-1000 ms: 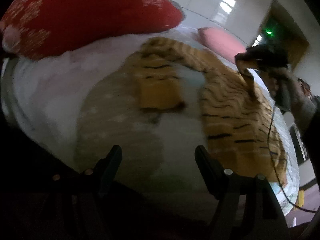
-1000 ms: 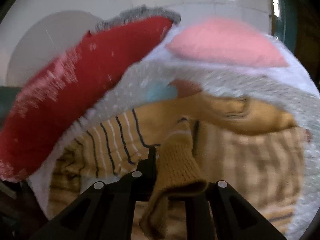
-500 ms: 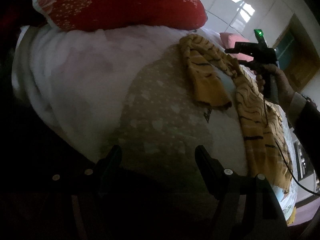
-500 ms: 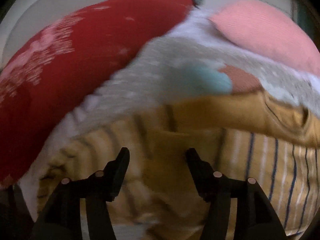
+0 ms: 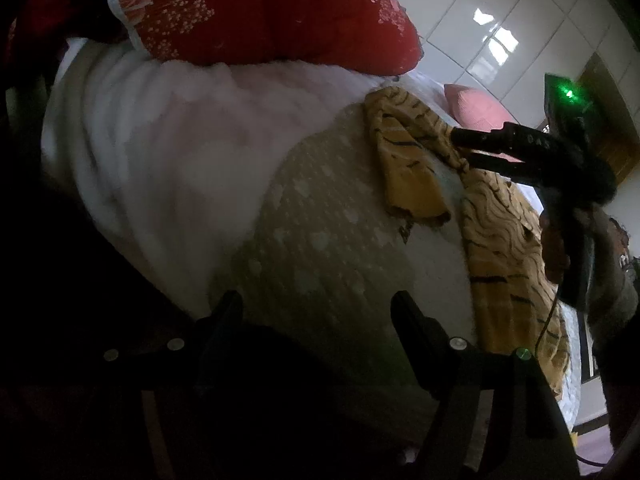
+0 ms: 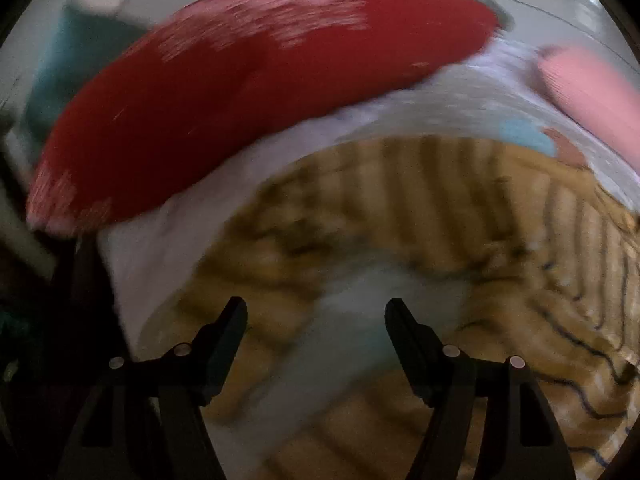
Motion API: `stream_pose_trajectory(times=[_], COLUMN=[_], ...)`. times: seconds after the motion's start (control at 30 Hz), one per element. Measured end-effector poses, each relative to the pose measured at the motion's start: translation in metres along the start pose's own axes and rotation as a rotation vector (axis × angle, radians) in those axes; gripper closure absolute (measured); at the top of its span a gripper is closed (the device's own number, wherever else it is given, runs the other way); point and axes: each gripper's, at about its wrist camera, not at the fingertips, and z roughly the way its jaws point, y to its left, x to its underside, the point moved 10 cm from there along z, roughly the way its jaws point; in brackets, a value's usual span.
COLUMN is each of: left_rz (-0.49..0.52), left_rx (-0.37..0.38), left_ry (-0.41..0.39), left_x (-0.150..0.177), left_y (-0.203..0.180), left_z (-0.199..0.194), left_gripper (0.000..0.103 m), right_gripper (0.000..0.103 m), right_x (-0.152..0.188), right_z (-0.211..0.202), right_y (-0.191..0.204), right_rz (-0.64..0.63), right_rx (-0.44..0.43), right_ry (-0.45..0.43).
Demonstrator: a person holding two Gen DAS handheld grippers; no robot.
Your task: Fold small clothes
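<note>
A small mustard-yellow sweater with dark stripes (image 5: pixel 500 240) lies spread on the bed, one sleeve (image 5: pixel 408 176) folded down across the blanket. My left gripper (image 5: pixel 320 308) is open and empty, low at the near edge of the bed, well short of the sweater. My right gripper (image 5: pixel 460 148) is open in the left wrist view, its fingers hovering over the sweater's shoulder. In the blurred right wrist view the right gripper (image 6: pixel 316 316) is open and empty over the sweater (image 6: pixel 460 216).
A big red floral pillow (image 5: pixel 260 8) lies at the head of the bed, also in the right wrist view (image 6: pixel 248 92). A pink pillow (image 5: pixel 476 108) lies beyond the sweater. The bed has a white fluffy cover (image 5: pixel 160 140) and a tan dotted blanket (image 5: pixel 320 232).
My right gripper let go of the sleeve it held a second ago and opened; the sleeve now lies on the bed. My left gripper drew back and lower toward the bed's near edge.
</note>
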Motion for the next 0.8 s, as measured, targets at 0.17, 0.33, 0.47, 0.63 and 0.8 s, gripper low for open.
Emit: stream_pose_trajectory(times=[0.17, 0.33, 0.47, 0.63, 0.8], left_rz=[-0.016, -0.048, -0.039, -0.016, 0.019], left_rx=[-0.011, -0.018, -0.025, -0.024, -0.012], left_ry=[-0.001, 0.015, 0.012, 0.014, 0.019], left_x=[0.004, 0.007, 0.008, 0.008, 0.009], left_y=[0.007, 0.015, 0.013, 0.0, -0.021], left_z=[-0.005, -0.003, -0.005, -0.007, -0.007], left_gripper=[0.027, 0.027, 0.027, 0.027, 0.027], right_gripper=[0.026, 0.026, 0.094, 0.094, 0.094], right_x=[0.026, 0.043, 0.037, 0.002, -0.039], right_z=[0.017, 0.054, 0.062, 0.02, -0.072], right_y=[0.071, 0.092, 0.083, 0.063, -0.033], right_rz=[-0.24, -0.343, -0.319, -0.129, 0.185], right_rx=[-0.031, 0.047, 0.094, -0.002, -0.064], right_ry=[0.036, 0.075, 0.062, -0.034, -0.22])
